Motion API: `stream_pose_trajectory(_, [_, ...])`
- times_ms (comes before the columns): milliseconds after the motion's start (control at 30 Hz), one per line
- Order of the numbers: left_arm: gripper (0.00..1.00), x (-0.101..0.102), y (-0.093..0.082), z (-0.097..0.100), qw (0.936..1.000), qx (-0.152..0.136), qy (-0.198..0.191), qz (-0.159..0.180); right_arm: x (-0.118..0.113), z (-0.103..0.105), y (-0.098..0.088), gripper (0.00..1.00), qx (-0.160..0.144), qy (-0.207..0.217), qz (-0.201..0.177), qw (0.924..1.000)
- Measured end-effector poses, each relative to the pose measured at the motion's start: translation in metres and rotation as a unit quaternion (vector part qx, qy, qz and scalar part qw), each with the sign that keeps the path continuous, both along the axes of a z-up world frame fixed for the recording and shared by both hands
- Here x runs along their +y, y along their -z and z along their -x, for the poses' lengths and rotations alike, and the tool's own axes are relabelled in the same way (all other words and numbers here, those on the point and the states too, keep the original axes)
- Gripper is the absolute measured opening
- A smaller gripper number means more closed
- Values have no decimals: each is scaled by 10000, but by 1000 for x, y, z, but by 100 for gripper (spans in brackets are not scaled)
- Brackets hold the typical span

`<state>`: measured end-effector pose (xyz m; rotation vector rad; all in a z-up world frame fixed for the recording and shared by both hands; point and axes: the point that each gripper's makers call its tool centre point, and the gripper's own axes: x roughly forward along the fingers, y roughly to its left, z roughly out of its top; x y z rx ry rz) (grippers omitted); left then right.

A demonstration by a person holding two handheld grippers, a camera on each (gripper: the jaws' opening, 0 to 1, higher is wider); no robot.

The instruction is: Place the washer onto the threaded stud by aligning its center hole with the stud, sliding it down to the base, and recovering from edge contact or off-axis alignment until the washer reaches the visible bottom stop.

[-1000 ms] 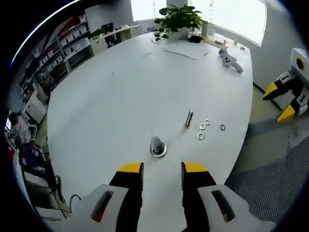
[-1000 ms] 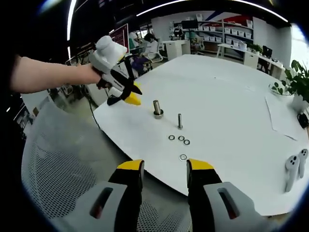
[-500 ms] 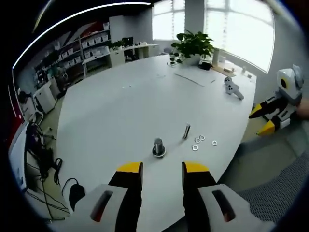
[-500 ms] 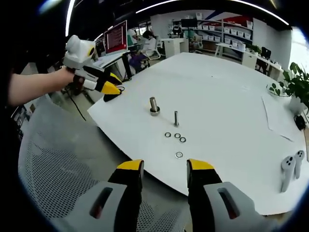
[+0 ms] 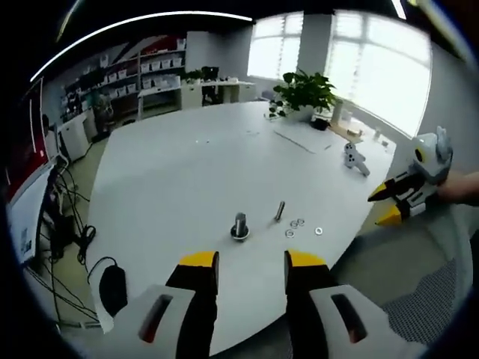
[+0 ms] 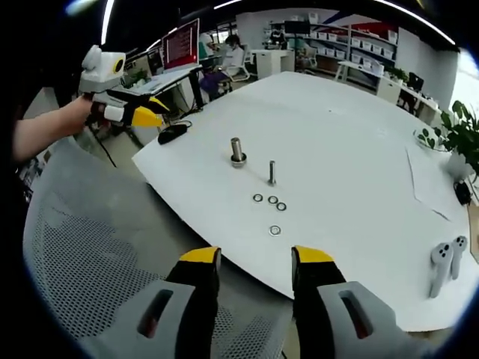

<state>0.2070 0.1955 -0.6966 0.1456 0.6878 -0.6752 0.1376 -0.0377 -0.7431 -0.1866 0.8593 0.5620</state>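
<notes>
While both grippers hang off the edge of the white surface (image 6: 359,149), nothing is gripped. Mesh chair (image 6: 82,277) sits below the right gripper (image 6: 245,258), whose jaws stand wide and empty. Left gripper (image 5: 243,260) is likewise wide and empty; it also shows in the right gripper view, held in a hand (image 6: 75,120) well apart from the parts. Potted plant (image 5: 303,93) and white controller (image 6: 443,262) sit far across the surface. Threaded stud (image 6: 237,152) stands upright on its base near the edge, a thinner bolt (image 6: 272,173) just beside it. Four washers (image 6: 275,230) lie flat near the bolt, none on the stud.
</notes>
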Motion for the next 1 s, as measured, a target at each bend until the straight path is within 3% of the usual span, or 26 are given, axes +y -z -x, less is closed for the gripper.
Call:
stream_pose_trajectory(267, [34,10,4,19,9998,195,6,-67,0,2,3,40,61,-40,73,9999])
stream_pose_trajectory(333, [34,12,-5,21,9999,56,48,-137,-4,1,3,40,44,-11,163,9999])
stream_pose_trajectory(433, [34,9,-12,24,9999,37,24,126,-4,1,3,40,87,75,80,9999])
stream_pose_trajectory(1000, [33,18,-10,40,9996,-39,65,255,-7,2,6,40,122,101,224,9996])
